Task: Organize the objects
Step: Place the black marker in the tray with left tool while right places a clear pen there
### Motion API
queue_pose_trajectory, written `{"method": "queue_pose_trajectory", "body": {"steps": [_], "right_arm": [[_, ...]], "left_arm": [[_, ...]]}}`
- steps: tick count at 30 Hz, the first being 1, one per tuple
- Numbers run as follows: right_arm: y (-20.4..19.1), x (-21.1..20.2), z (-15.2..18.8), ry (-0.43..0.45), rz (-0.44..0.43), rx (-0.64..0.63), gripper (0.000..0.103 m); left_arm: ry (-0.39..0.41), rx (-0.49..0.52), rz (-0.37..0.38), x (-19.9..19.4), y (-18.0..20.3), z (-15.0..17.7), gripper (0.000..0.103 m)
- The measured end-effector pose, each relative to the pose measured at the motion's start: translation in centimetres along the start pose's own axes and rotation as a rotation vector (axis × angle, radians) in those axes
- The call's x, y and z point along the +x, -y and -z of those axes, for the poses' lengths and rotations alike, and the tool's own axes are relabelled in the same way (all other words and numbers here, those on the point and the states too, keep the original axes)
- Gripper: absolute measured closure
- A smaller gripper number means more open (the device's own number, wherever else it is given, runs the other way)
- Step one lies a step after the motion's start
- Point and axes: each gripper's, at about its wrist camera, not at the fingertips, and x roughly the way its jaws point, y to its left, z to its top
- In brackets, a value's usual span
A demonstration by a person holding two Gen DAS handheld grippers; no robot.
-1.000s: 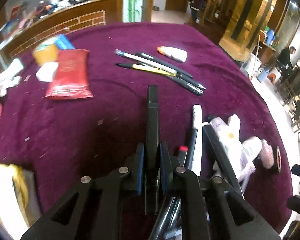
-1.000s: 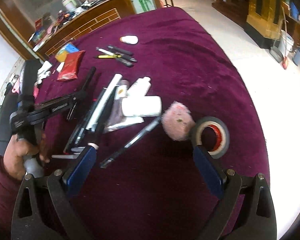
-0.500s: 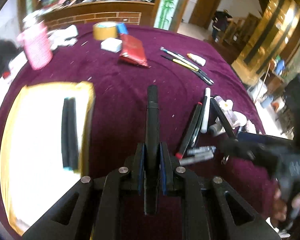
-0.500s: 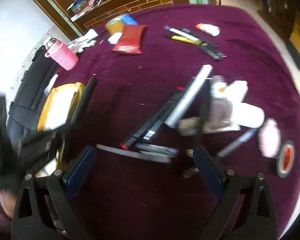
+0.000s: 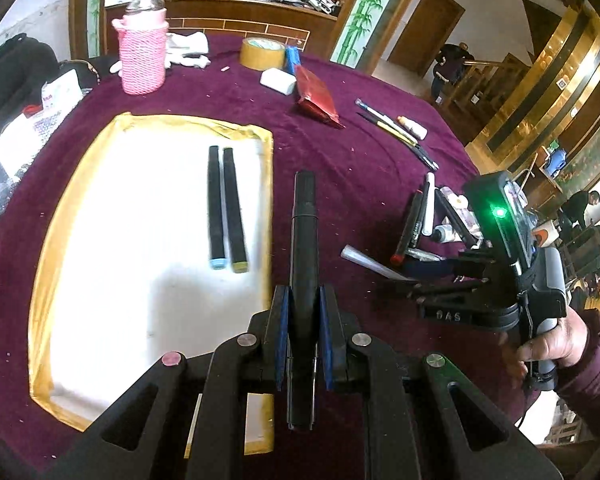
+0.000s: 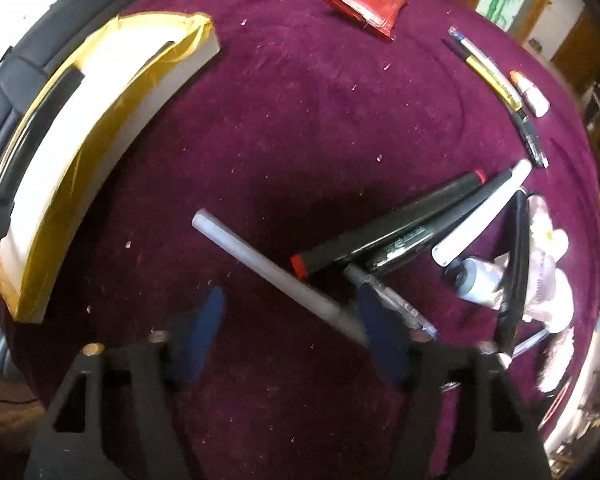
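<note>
Big round table under a plum-purple velvet cloth (image 5: 340, 152), some lobby-looking place with gold panelling in the back. The left gripper (image 5: 304, 340) is clamping a black marker pen (image 5: 304, 240) around its lower barrel, most of the pen sticking out forward, and it's hovering just right of the shallow white tray with the gold rim (image 5: 48, 248). Two black markers with coloured end caps (image 5: 226, 208) are already lying side by side in that tray, so my guess is this one's going next to them.

The right gripper (image 6: 288, 320) is pointing down over the messy pile of pens on the right, jaws closing, with a slim grey-white pen (image 6: 268, 268) lying slantwise between them; the pads aren't pressing on it yet as far as I can tell.

Handling-wise, I'd say these are light, stiff, smooth plastic tubes, so they'll probably roll or swivel if pinched near an end. Mid-barrel, square across, looks like the safest spot
</note>
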Motion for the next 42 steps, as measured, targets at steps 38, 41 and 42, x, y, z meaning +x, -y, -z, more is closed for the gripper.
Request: {"method": "queue_pose_trajectory", "body": {"steps": [38, 41, 42], "right_arm": [[-11.8, 1.5, -12.2, 0.026, -0.338, 0.268, 0.096], [-12.4, 2.5, -13.1, 0.019, -0.309, 0.26, 0.096], [-12.5, 3.0, -13.4, 0.017, -0.301, 0.258, 0.096]], "left_arm": [[-0.012, -0.143, -0.13, 6.4, -14.0, -5.8, 0.092], [-0.012, -0.166, -0.135, 6.7, -14.6, -5.6, 0.092], [-0.01, -0.168, -0.137, 6.7, -14.7, -5.6, 0.091]]}}
